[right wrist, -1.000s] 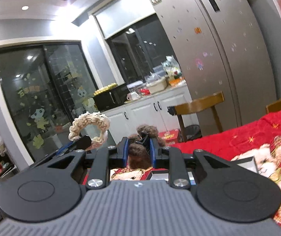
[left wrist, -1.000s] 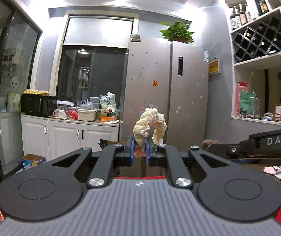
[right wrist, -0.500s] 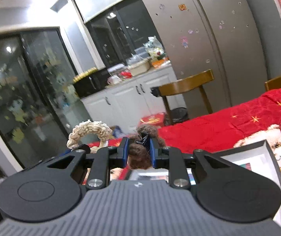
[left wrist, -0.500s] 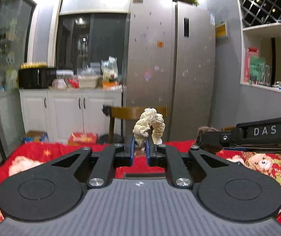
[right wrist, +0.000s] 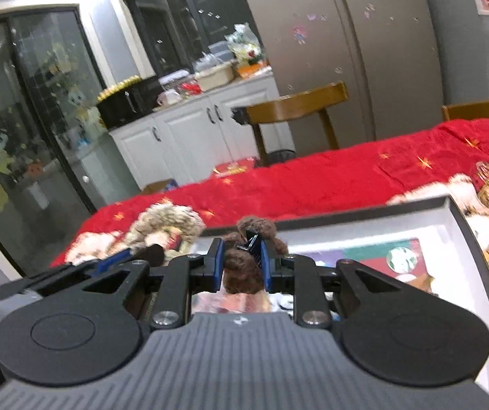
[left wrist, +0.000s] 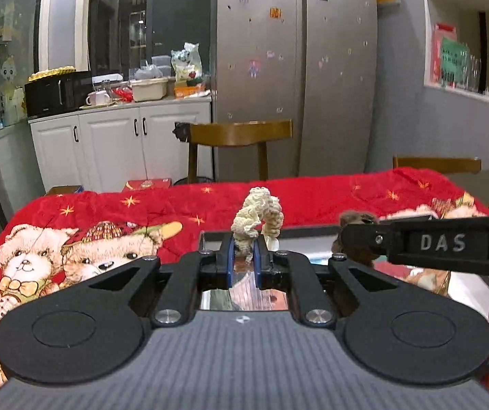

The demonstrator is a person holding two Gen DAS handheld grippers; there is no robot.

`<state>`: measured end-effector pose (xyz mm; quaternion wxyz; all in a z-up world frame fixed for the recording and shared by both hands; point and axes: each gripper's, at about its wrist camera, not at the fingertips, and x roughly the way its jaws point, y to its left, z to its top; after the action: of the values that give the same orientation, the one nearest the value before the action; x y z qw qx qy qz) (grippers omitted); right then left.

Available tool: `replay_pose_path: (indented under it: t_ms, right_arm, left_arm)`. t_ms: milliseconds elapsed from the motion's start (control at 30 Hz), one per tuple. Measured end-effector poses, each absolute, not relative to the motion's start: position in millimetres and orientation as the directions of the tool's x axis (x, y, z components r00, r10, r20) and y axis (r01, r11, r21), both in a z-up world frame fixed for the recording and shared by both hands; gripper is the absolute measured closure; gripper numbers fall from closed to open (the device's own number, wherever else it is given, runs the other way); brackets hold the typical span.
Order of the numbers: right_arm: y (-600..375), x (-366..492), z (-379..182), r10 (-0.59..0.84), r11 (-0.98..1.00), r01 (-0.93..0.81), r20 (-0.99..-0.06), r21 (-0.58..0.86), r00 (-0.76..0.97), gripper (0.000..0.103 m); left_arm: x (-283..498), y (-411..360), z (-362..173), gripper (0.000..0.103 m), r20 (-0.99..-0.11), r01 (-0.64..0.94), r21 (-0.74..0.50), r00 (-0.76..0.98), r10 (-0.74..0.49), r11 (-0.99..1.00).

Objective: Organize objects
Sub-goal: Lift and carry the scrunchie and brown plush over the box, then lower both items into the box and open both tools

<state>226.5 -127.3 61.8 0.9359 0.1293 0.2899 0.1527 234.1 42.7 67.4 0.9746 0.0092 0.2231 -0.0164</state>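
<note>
Both claws are loaded and poised low over the counter, which is draped in a red quilt [left wrist: 313,191] printed with teddy bears. The left claw [left wrist: 243,259] is pinched tight on a cream scrunchie [left wrist: 258,215], whose loop stands up above the blue pads. The right claw [right wrist: 242,266] is clamped on a fuzzy brown hair clip [right wrist: 244,266], its dark metal clasp showing between the pads. Just beyond and below both sits a shallow box [right wrist: 463,218] with a dark rim and white walls, its bottom lined with a colourful picture.

This looks like the carrying step, with the drop into the box not yet done. Next, each claw needs to come in over the rim, settle low inside, then spread its pads so scrunchie and clip land apart rather than tangled.
</note>
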Motion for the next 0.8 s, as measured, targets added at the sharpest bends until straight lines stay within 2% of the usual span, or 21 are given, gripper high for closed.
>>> replay_pose_path:
  t_ms: [200, 467, 800]
  right_arm:
    - [-131.7, 231.7, 50.2, 0.41, 0.892, -0.216, -0.506, 0.398, 0.759, 0.078]
    - [-128.3, 238.6, 40.0, 0.373, 0.908, -0.179, -0.538, 0.378, 0.756, 0.078]
    - [-122.8, 243.3, 34.8, 0.368, 0.915, -0.182, -0.562, 0.359, 0.741, 0.078]
  left_arm:
    - [240.3, 30.8, 55.9, 0.089, -0.489, -0.016, 0.075, 0.871, 0.051, 0.997]
    - [244.9, 31.0, 46.8, 0.089, -0.544, -0.032, 0.089, 0.836, 0.076, 0.995]
    - [250.4, 39.6, 47.5, 0.089, -0.606, -0.035, 0.039, 0.794, 0.051, 0.999]
